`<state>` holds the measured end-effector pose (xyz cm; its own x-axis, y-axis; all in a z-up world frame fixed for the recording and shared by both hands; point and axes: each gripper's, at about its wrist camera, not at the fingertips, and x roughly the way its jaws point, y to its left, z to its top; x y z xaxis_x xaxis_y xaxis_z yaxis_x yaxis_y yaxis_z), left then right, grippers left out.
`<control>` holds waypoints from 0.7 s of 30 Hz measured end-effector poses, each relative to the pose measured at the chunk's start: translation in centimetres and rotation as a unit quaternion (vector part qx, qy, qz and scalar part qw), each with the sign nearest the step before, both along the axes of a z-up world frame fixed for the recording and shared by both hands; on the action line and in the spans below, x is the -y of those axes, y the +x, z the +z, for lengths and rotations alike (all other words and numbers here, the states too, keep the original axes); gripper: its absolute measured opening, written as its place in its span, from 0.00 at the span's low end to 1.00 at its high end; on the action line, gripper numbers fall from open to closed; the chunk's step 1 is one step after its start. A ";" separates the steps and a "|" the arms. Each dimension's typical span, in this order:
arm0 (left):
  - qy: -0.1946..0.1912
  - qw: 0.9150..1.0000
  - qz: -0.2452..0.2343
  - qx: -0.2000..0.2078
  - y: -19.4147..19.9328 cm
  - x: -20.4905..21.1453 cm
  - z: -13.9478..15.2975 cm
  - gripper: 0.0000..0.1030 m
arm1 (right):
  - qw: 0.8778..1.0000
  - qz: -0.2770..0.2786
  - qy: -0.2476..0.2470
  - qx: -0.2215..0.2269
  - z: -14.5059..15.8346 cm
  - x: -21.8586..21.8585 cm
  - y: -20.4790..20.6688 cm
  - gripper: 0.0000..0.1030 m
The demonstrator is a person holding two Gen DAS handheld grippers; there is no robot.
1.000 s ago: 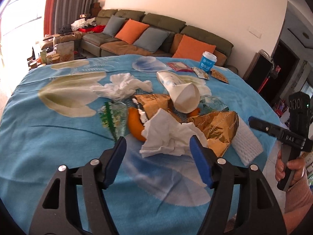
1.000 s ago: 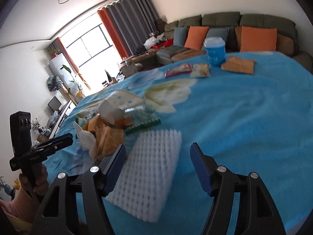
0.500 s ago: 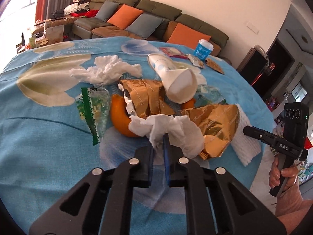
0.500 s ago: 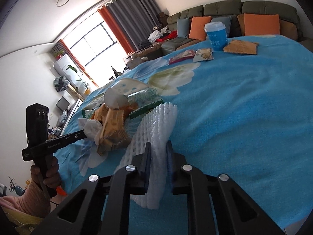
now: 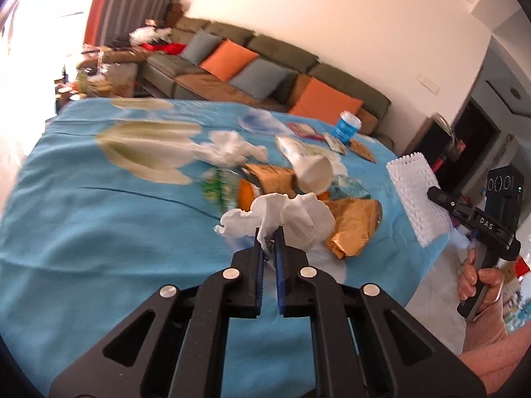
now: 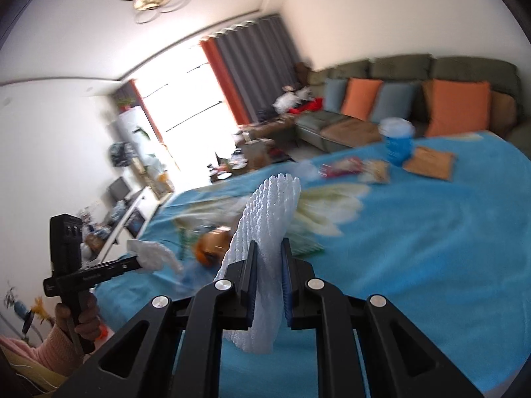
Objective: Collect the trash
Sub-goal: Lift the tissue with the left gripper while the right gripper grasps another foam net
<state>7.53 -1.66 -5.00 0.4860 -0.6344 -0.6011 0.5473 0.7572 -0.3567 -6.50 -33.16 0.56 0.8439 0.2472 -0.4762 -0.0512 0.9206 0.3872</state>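
Jaws now clamped: your left gripper (image 5: pixel 269 232) lifts crumpled white tissue (image 5: pixel 288 212), right gripper (image 6: pixel 268 248) white foam netting (image 6: pixel 265 212); bin both.

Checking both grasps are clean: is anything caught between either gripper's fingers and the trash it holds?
Nothing visible. The left gripper pinches only the tissue; the right gripper pinches only the foam net. Where they go is not in view.

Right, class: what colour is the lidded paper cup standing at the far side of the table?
Blue with a white lid; the left wrist view shows it best.
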 end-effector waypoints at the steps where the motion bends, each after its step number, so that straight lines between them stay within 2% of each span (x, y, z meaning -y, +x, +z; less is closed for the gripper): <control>1: -0.004 1.000 0.007 0.001 -0.2 -0.8 0.2 0.06 | 1.000 0.014 0.001 0.006 0.3 -0.8 0.5 0.12; 6: -0.005 0.998 0.057 0.015 -1.5 -5.2 1.5 0.06 | 0.995 0.096 0.009 0.021 0.6 -5.5 3.9 0.12; 11: -0.013 0.994 0.111 0.020 -2.8 -10.0 2.3 0.06 | 0.984 0.173 0.031 0.018 0.0 -10.4 7.8 0.12; 16: -0.014 0.984 0.179 0.020 -4.1 -15.6 2.6 0.06 | 0.971 0.237 0.036 0.003 -0.4 -15.4 10.8 0.12; 21: -0.010 0.970 0.244 0.014 -5.0 -21.2 2.7 0.06 | 0.959 0.282 0.041 0.001 -0.3 -19.3 12.8 0.12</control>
